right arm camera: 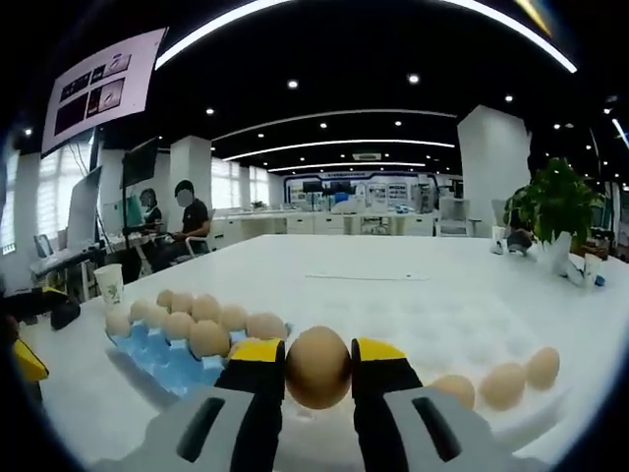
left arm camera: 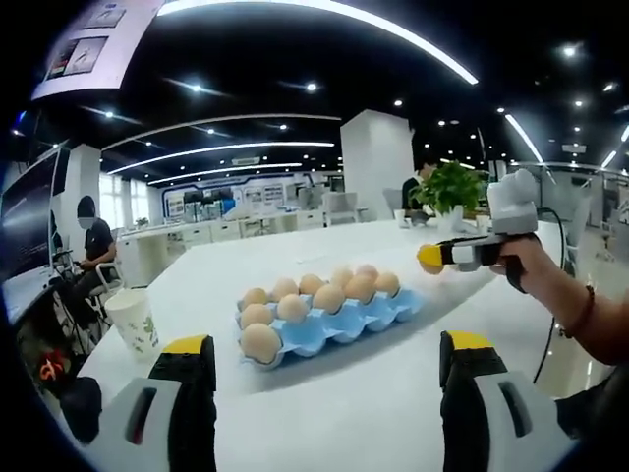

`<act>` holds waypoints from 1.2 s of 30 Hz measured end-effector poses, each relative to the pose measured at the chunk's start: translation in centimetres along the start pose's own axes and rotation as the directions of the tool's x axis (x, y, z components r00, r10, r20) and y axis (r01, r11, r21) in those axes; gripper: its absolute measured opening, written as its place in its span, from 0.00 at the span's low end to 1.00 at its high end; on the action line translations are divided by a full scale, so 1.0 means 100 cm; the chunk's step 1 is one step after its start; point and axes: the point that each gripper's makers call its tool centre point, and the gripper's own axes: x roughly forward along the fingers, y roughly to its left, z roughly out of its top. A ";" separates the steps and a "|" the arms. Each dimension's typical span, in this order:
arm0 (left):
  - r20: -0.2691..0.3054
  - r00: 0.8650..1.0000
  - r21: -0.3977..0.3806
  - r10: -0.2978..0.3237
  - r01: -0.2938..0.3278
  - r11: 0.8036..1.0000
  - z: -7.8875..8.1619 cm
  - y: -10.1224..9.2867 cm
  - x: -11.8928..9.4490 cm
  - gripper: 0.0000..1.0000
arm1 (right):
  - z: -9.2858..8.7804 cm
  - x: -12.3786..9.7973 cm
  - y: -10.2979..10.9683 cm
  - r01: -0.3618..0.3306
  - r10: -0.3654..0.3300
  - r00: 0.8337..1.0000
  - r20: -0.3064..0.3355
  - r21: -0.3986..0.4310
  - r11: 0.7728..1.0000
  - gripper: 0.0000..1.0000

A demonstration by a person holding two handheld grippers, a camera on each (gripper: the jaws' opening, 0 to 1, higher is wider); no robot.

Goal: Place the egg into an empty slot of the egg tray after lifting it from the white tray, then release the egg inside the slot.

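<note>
On the white table [left arm camera: 393, 393], left gripper view: the blue egg tray [left arm camera: 329, 320] sits mid-table w/ eggs in most slots, front row of cups nearest the camera mostly bare. Left gripper [left arm camera: 329, 369] hovers short of the egg tray, jaws spread wide, nothing btwn them. Paper cup [left arm camera: 133, 320] stands left of the egg tray, near the table edge. Right gripper [left arm camera: 429, 258] shows to the right of the egg tray, held by a hand [left arm camera: 536, 265]; jaw state can't tell from this angle. Potted plant [left arm camera: 450, 187] stands far behind the egg tray.

Right gripper view: right gripper [right arm camera: 317, 369] pinches the egg [right arm camera: 317, 367] btwn its yellow-tipped jaws, egg lifted clear of the table. Egg tray [right arm camera: 162, 359] lies just left of the held egg, its eggs filling the far rows. White tray [right arm camera: 536, 408] sits right of the egg tray, w/ three loose eggs [right arm camera: 503, 383] on it. Paper cup [right arm camera: 109, 283] is beyond the egg tray's left end. Potted plant [right arm camera: 558, 202] is far right.
</note>
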 end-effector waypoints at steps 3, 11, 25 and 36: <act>-0.007 1.000 0.012 -0.008 0.008 1.000 0.000 -0.003 0.001 0.97 | 0.003 0.001 0.008 -0.019 0.019 1.000 0.005 -0.002 1.000 0.27; -0.019 1.000 0.021 -0.018 0.018 1.000 -0.002 -0.005 0.003 0.97 | 0.012 0.004 0.041 -0.110 0.110 0.993 0.032 0.020 0.994 0.27; -0.029 0.999 0.029 -0.019 0.020 0.999 -0.004 -0.006 0.006 1.00 | 0.013 0.009 0.072 -0.203 0.202 0.979 0.034 0.053 0.978 0.27; -0.036 0.999 0.037 -0.024 0.025 0.999 -0.005 -0.007 0.004 1.00 | 0.014 0.014 0.110 -0.296 0.294 0.955 0.036 0.065 0.953 0.27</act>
